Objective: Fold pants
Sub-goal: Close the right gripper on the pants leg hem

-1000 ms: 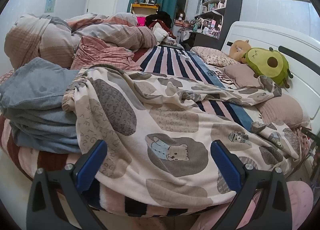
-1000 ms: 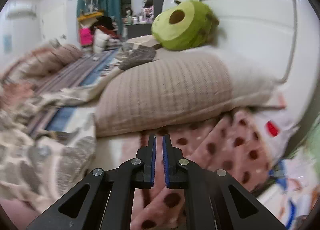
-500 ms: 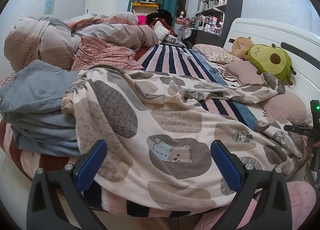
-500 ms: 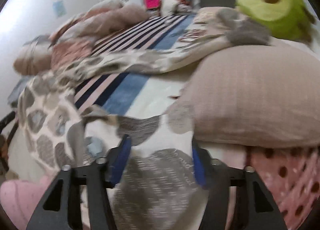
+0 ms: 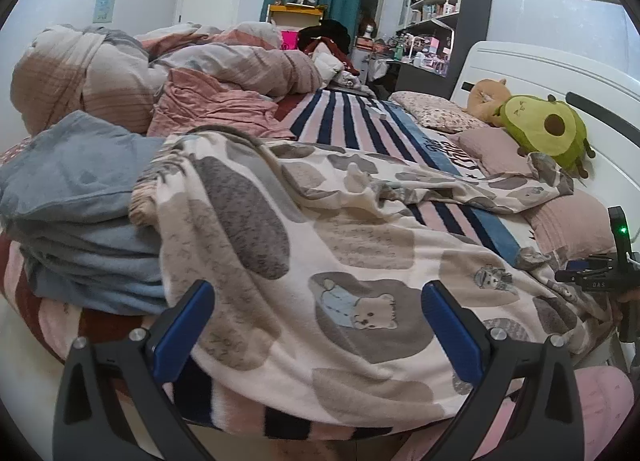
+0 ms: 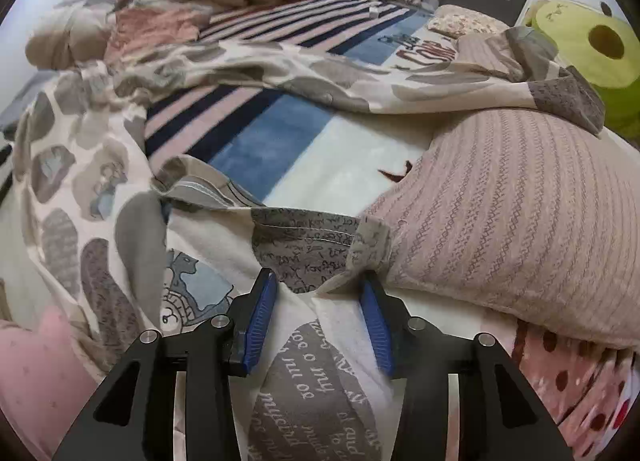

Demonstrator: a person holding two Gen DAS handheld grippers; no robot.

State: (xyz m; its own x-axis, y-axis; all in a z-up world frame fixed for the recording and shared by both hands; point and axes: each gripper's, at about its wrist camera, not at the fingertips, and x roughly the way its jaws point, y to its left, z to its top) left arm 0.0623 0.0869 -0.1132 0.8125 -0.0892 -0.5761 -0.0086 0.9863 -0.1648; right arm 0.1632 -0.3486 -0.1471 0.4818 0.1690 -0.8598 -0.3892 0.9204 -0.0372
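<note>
Cream pants (image 5: pixel 360 245) printed with grey patches and bears lie spread over the striped bed. One leg (image 5: pixel 460 185) trails across to the pillows. My left gripper (image 5: pixel 316 301) hangs open just before the bed's near edge, its blue pads wide apart with nothing between them. In the right wrist view my right gripper (image 6: pixel 320 293) points down at the hem of the nearer leg (image 6: pixel 304 229) beside a ribbed pillow. Its jaws are closing with a raised ridge of the fabric between the pads. Its black frame (image 5: pixel 592 281) shows at the right edge of the left wrist view.
Folded blue clothes (image 5: pixel 80 221) are stacked at the left by the waistband. A heaped duvet (image 5: pixel 120 69) fills the far left. Ribbed pillow (image 6: pixel 520 201), avocado plush (image 5: pixel 548 133) and white headboard (image 5: pixel 540 73) line the right. A dotted pink cloth (image 6: pixel 568 373) lies under the pillow.
My right gripper swung from facing the pillow and headboard down onto the pant leg hem, opened from shut, then narrowed around the fabric. It entered the left view. The left gripper stayed put.
</note>
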